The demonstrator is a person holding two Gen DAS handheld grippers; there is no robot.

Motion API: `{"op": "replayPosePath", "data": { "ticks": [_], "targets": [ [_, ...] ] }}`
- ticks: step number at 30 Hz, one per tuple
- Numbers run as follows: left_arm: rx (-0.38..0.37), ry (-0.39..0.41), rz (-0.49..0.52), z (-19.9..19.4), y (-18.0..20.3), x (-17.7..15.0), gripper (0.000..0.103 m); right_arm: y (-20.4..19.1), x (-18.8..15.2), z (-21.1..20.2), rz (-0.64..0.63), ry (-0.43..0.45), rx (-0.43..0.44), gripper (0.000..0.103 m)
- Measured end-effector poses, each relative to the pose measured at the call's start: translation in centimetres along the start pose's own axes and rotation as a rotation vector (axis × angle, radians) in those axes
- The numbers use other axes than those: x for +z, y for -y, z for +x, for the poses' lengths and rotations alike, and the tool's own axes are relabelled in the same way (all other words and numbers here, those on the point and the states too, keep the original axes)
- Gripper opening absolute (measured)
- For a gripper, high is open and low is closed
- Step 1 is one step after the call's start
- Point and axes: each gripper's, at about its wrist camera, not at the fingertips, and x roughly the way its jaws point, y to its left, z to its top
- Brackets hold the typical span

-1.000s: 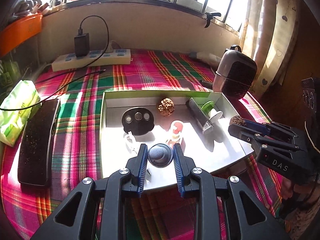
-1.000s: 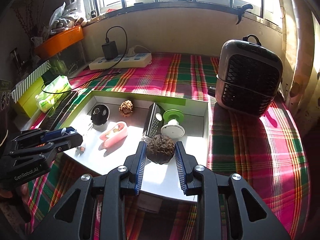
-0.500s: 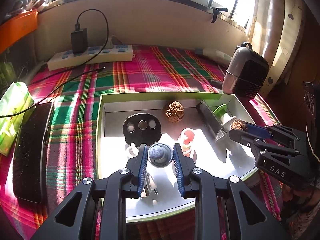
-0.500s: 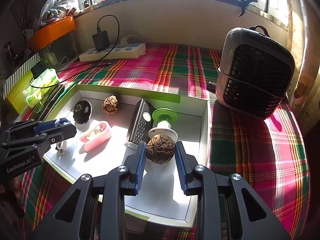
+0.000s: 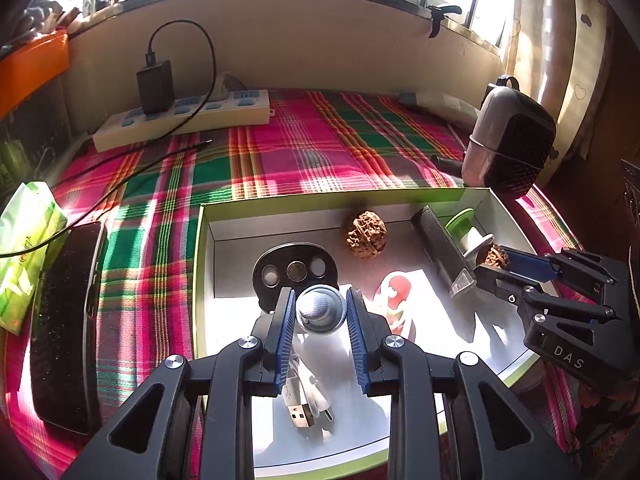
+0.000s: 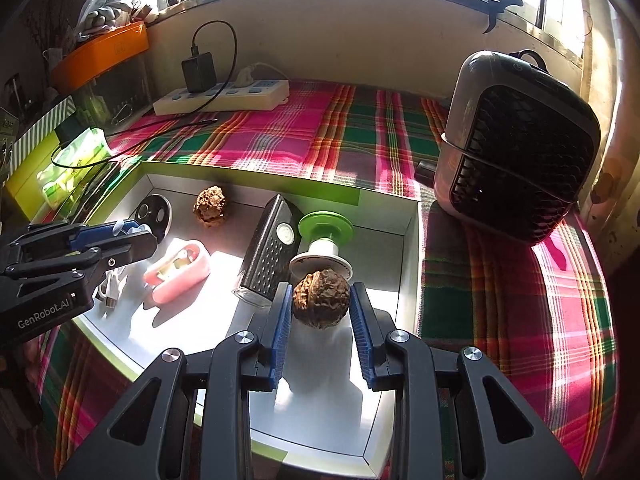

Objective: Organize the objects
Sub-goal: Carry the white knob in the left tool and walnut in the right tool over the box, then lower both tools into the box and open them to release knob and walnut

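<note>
walnut (image 6: 321, 299) clamped in right gripper (image 6: 321, 320) jaws; left gripper (image 5: 320, 322) jaws grip grey knob (image 5: 320, 307), both angled down over box (image 5: 202, 264).

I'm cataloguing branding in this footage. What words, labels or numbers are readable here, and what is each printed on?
"DAS": white letters on the body of the right tool, seen from the left wrist view.
"GenRobot.AI": white letters on the body of the left tool, seen from the right wrist view.
Green tissue pack: it carries print, too blurred to read.
Power strip: no legible marking.
</note>
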Motion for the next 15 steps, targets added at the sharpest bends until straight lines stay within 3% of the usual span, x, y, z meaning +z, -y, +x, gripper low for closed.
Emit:
{"op": "replayPosePath", "data": {
  "ticks": [15],
  "targets": [
    [0.045, -0.004, 0.033, 0.97, 0.02, 0.54, 0.024, -0.55, 0.18, 0.63, -0.017, 0.0, -0.003, 0.03]
  ]
}}
